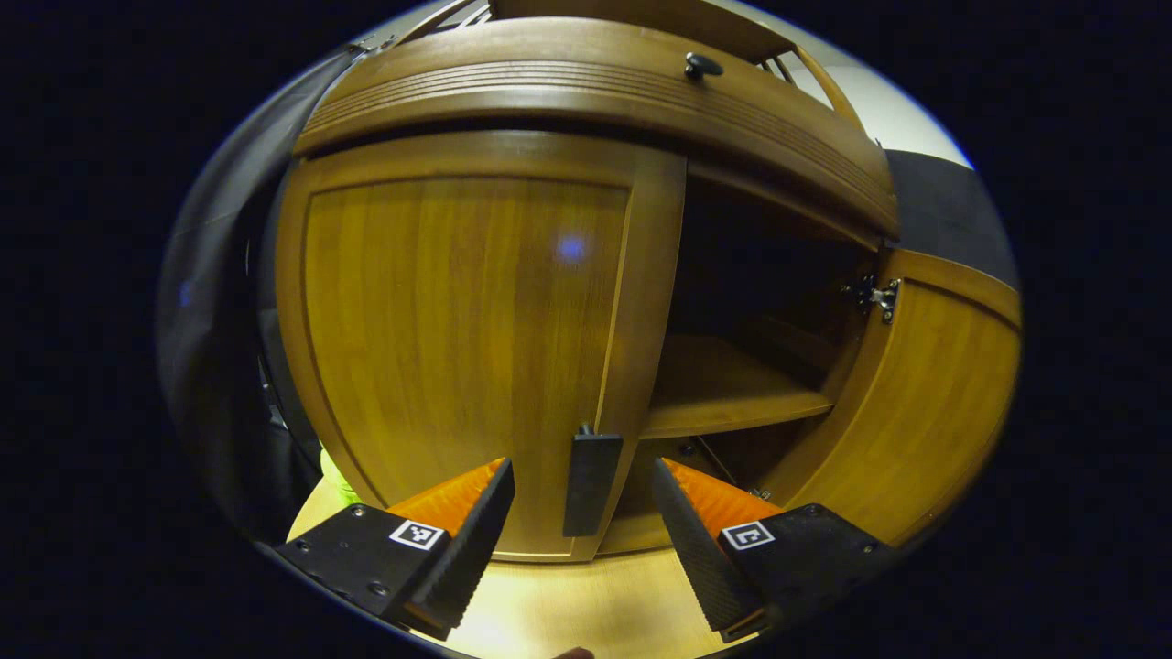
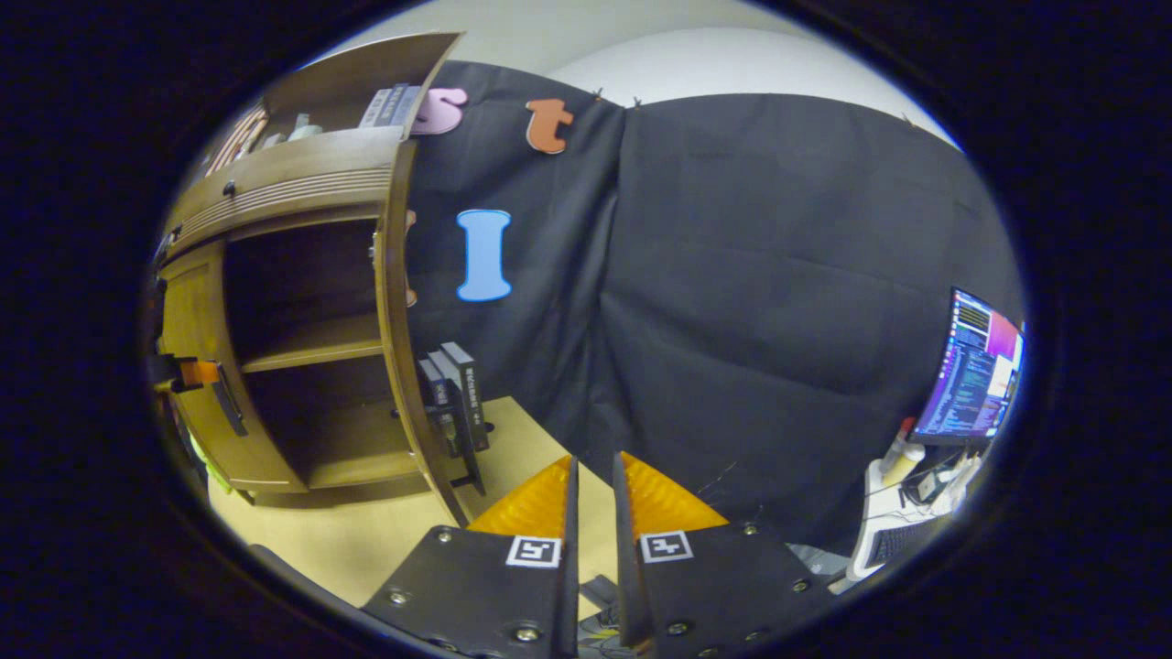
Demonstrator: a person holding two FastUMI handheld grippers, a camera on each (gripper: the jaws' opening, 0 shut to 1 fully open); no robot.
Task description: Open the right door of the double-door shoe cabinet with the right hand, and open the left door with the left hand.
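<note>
In the left gripper view the left tongs (image 1: 581, 513) stand wide open, their two orange-backed fingers (image 1: 476, 522) spread to either side of the dark handle (image 1: 591, 483) on the left door (image 1: 458, 339), which hangs just ahead between them; whether either finger touches it is hard to tell, and neither presses on it. That door is shut against the shoe cabinet (image 1: 595, 91). Beyond and to the right of the tongs the right door (image 1: 925, 412) is swung open on its metal hinge (image 1: 877, 295), baring a wooden shelf (image 1: 723, 394); the space behind the shelf is too dark to read. The pale wooden floor (image 1: 568, 604) runs under the tongs, its near edge cut off. In the right gripper view the right tongs (image 2: 592, 499) are nearly closed on nothing, only a thin slit between the fingers. Ahead to their left the open right door (image 2: 398, 302) shows edge-on, with some dark books (image 2: 458, 394) standing behind it on the floor (image 2: 357, 531). Farther left the left tongs (image 2: 197, 373) sit at the left door's handle (image 2: 227, 398), small and blurred. Straight ahead hangs the black cloth wall (image 2: 778, 302); far right, a lit monitor (image 2: 975, 371) stands on a cluttered bench (image 2: 893, 513), partly cut off.
</note>
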